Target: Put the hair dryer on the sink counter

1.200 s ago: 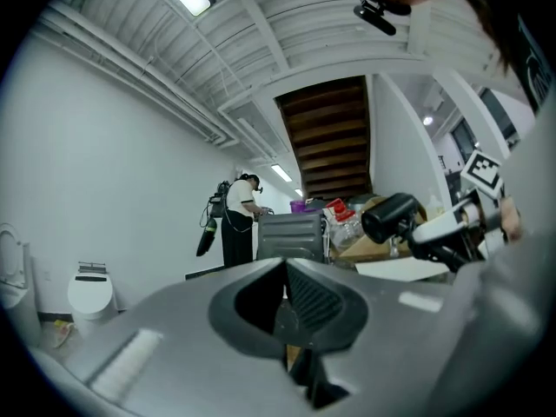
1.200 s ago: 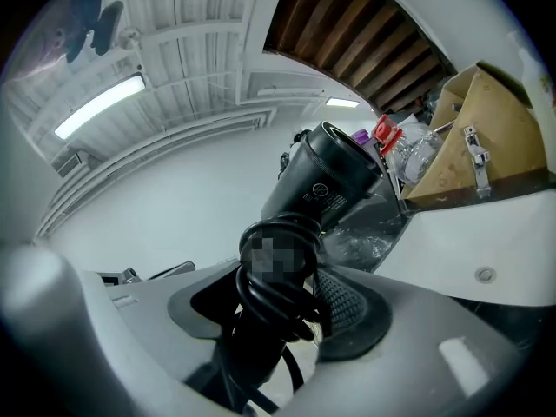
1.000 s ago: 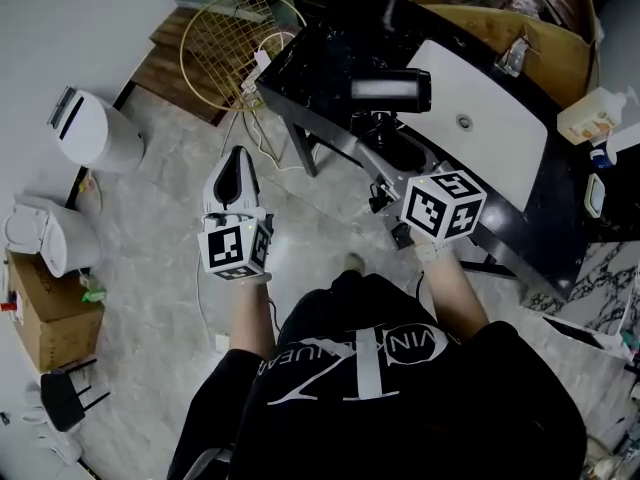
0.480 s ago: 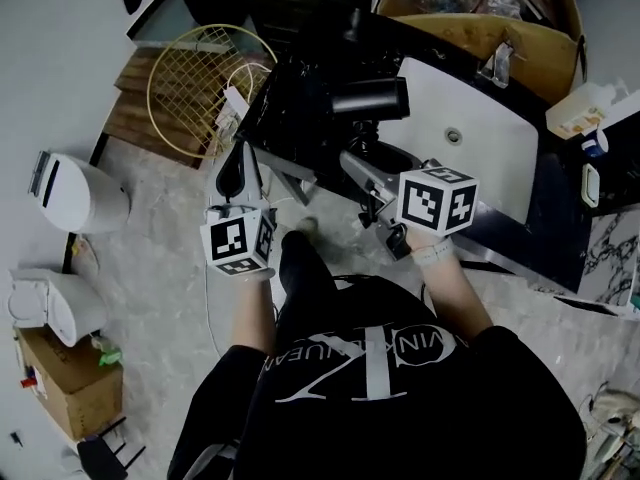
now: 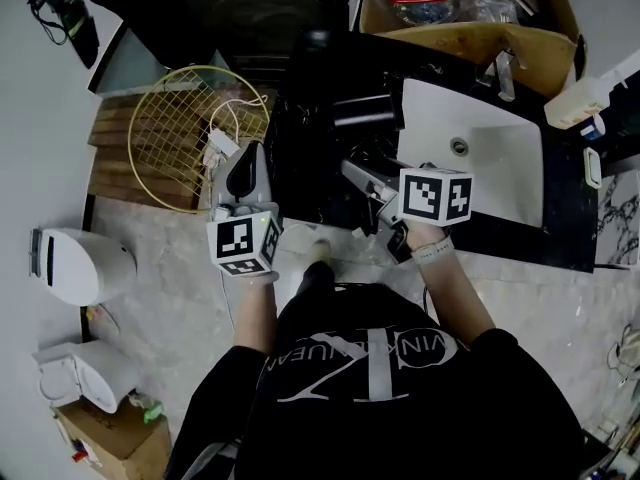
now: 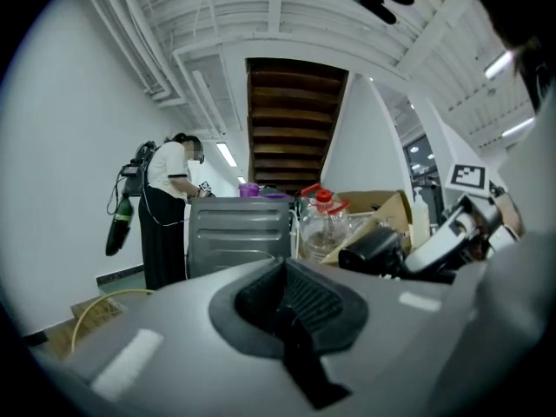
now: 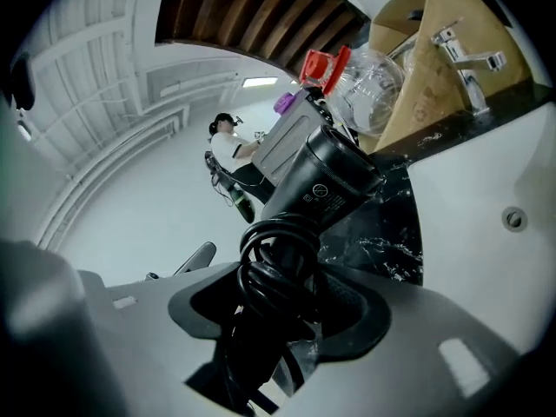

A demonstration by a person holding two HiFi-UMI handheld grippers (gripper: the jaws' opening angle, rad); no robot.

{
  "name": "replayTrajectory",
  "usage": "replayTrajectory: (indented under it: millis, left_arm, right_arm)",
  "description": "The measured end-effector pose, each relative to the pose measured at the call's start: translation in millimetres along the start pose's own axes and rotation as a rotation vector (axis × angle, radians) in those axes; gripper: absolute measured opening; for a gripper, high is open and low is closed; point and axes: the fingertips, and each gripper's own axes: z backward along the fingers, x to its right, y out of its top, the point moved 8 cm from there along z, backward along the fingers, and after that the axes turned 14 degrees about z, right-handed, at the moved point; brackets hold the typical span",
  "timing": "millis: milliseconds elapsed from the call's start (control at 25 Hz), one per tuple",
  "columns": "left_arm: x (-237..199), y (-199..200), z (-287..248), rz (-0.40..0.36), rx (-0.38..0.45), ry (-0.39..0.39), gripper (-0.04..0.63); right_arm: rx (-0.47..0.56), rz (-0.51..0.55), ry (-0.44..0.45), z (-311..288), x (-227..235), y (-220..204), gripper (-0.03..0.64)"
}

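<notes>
1. The R-hand unit, i.e. the right gripper, was clamped on the black, tube-barrelled plastic hair dryer. Its own view showed the jaws shut round the handle w/ the black cord wound on it, the right gripper pinching that bundle and the hair dryer barrel sticking out past it.
2. Where it was: over the dark left part of the black marbled sink table, barrel at approx. 12 o'clock from the gripper. The white rectangular basin lay at 3 o'clock of the dryer, just beside it.
3. Couldn't tell from either view whether the dryer touched the table or hung just above it.
4. The left gripper was at 9 o'clock of the right one, off the table edge and over the floor. Its jaws were together w/ nothing between them, per the left gripper view.
5. Progress, my est.: pick-up and carry were done, and the dryer was already at the table. What was left: lower it till it lies flat on the dark top, let go, pull the gripper back.
6. Risk, prob. minor: the wound cord could snag on the jaws at release. The chrome tap and the brown cardboard box at 1 o'clock were well apart.
</notes>
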Motion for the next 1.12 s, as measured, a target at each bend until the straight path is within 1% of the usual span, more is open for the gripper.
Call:
replayTrajectory:
  millis: [120,280,440,560,840,1120]
  left_arm:
    - [-14.5,-2.9,-16.9,0.008,-0.032,-0.045,0.000]
    - [-24.7,-4.1,-37.8,0.012,-0.063,-0.101,0.000]
    - [-34.4,-3.3,-54.4,0.001,-0.099,-0.150,0.000]
    - [-43.2,-5.1,-61.5,-0.022,-0.127,-0.167,0.000]
    - [-52.5,-10.2,-78.8,-0.008,-0.167,-0.229,0.000]
    - [-59.0,-13.8,-94.7,0.001,-0.189,-0.258,0.000]
  right_arm:
    - [-0.001,-0.048,-0.041,-23.0,3.0,3.3,0.265]
    - [-0.007,-0.090,-0.070,-49.5,8.3,8.8,0.265]
    - [-0.009,-0.125,-0.108,-70.6,13.5,15.8,0.265]
    - [-0.013,-0.142,-0.130,-85.2,15.6,21.4,0.265]
    - [-0.014,-0.195,-0.170,-114.3,24.5,33.1,0.265]
    - [-0.052,-0.197,-0.160,-135.5,32.3,39.3,0.267]
